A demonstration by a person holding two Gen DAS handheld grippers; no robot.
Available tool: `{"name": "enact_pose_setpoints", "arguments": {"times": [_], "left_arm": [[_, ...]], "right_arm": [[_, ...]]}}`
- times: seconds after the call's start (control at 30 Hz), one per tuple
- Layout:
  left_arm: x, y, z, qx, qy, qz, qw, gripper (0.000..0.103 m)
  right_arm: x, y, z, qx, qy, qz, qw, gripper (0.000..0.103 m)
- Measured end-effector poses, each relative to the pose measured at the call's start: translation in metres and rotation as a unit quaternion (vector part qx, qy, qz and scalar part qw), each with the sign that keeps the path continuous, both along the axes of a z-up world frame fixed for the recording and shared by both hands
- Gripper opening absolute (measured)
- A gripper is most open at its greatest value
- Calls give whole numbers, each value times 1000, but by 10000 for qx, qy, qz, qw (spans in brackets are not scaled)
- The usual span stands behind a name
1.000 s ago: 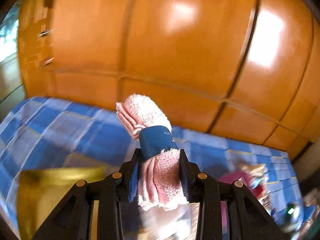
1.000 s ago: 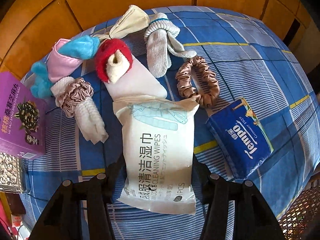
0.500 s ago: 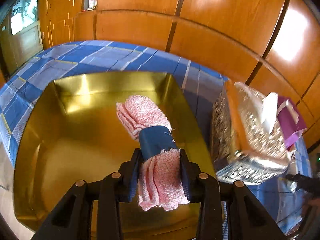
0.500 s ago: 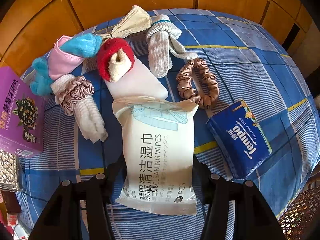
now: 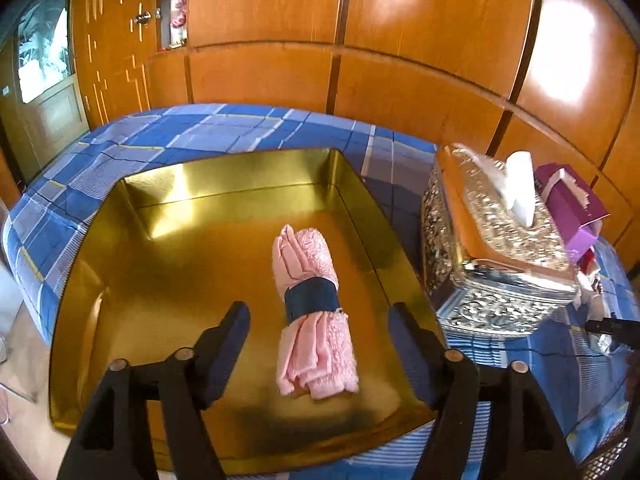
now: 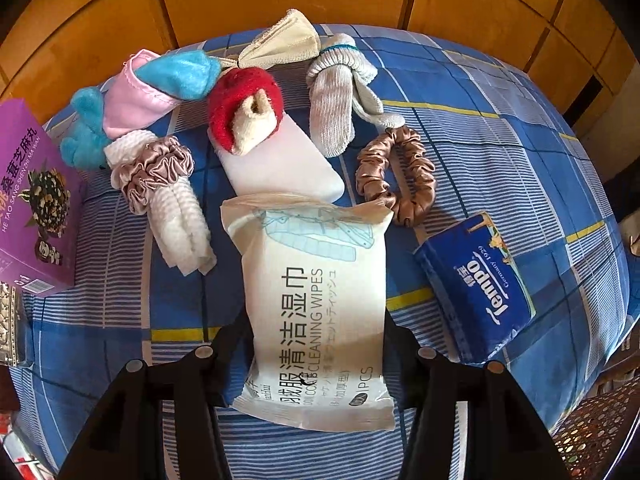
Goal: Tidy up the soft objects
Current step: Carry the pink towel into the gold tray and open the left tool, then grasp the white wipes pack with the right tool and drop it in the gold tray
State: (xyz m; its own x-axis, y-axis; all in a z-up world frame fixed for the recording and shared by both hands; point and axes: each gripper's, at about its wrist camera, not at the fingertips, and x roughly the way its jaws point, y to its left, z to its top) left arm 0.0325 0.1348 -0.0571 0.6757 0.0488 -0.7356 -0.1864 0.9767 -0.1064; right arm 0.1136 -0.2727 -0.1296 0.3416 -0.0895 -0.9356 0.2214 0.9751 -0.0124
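In the left wrist view a rolled pink towel (image 5: 314,312) with a dark blue band lies on the floor of a gold tray (image 5: 168,280). My left gripper (image 5: 318,320) is open above it, fingers well apart on either side of the roll. In the right wrist view my right gripper (image 6: 316,332) is shut on a white pack of cleaning wipes (image 6: 316,304), held above the blue checked cloth (image 6: 500,136). Beyond it lie a red and cream roll (image 6: 246,110), a grey glove bundle (image 6: 334,100), a pink and blue bundle (image 6: 148,92) and a white towel in a scrunchie (image 6: 168,196).
A silver tissue box (image 5: 492,248) stands right of the tray, a purple box (image 5: 568,204) behind it. In the right wrist view a brown scrunchie (image 6: 396,176), a blue Tempo tissue pack (image 6: 478,284) and a purple box (image 6: 28,200) lie on the cloth. Wooden panels (image 5: 360,32) stand behind.
My left gripper swung over the gold tray, then opened and let go of the pink towel, which now lies in the tray. My right gripper has barely moved.
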Motion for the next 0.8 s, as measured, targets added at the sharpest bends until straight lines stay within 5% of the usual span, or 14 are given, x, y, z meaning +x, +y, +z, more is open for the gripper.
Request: {"name": "enact_pose_setpoints", "arguments": {"times": [0.57,0.8], "left_arm": [[-40,-17,38,372,-464,-248,9979,78],[-44,-18,37,365,-441,-297,9979,78]], "right_arm": [[-32,24,14,101,-304,183,9993,47],[-30,29,44,115,-533,237,9982,47]]}}
